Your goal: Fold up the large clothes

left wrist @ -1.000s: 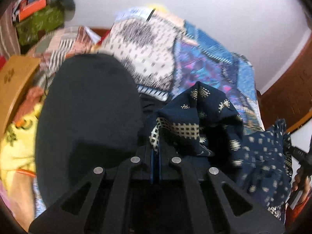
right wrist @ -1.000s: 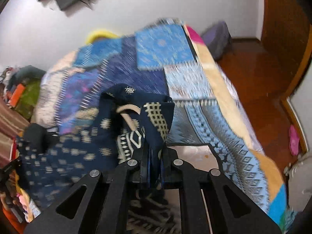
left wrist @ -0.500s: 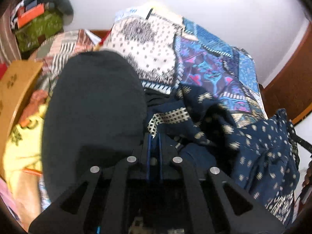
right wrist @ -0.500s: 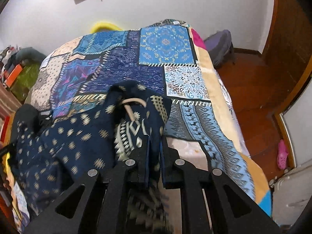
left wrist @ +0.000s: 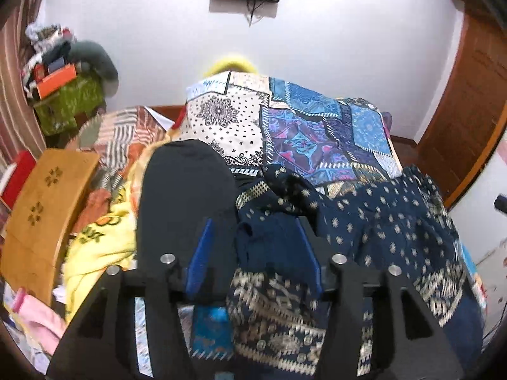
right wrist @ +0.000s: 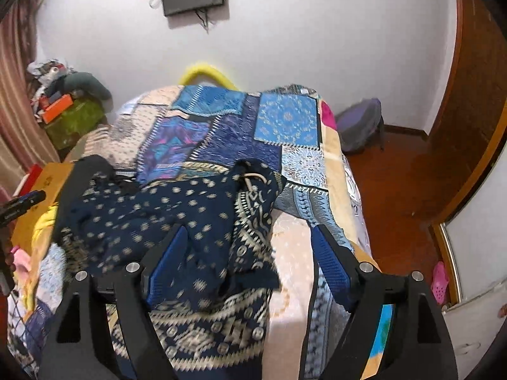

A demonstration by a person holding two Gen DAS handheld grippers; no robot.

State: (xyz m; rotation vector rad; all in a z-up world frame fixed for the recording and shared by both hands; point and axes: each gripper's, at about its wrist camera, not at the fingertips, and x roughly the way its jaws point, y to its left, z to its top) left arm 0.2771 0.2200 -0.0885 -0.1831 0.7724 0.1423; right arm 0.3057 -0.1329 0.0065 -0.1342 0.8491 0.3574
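Observation:
A large navy garment [left wrist: 380, 221] with cream dots and a patterned border lies crumpled on the bed's patchwork blue quilt [left wrist: 317, 126]. It also shows in the right wrist view [right wrist: 177, 215], its bunched end with a beige cord toward the quilt's middle. My left gripper [left wrist: 253, 237] is open, its blue-padded fingers [left wrist: 199, 253] spread over the garment's left end. My right gripper [right wrist: 250, 240] is open, its fingers [right wrist: 329, 259] straddling the garment's right end. Neither holds cloth.
A black rounded cushion [left wrist: 187, 196] lies left of the garment. A wooden board [left wrist: 44, 202], yellow cloth [left wrist: 101, 240] and a clothes pile sit at the left. A green box [right wrist: 73, 120] stands by the wall. Wooden floor [right wrist: 396, 171] and a door lie right of the bed.
Both grippers were shut on the navy garment and held it up. Both have opened, and the garment has dropped onto the bed.

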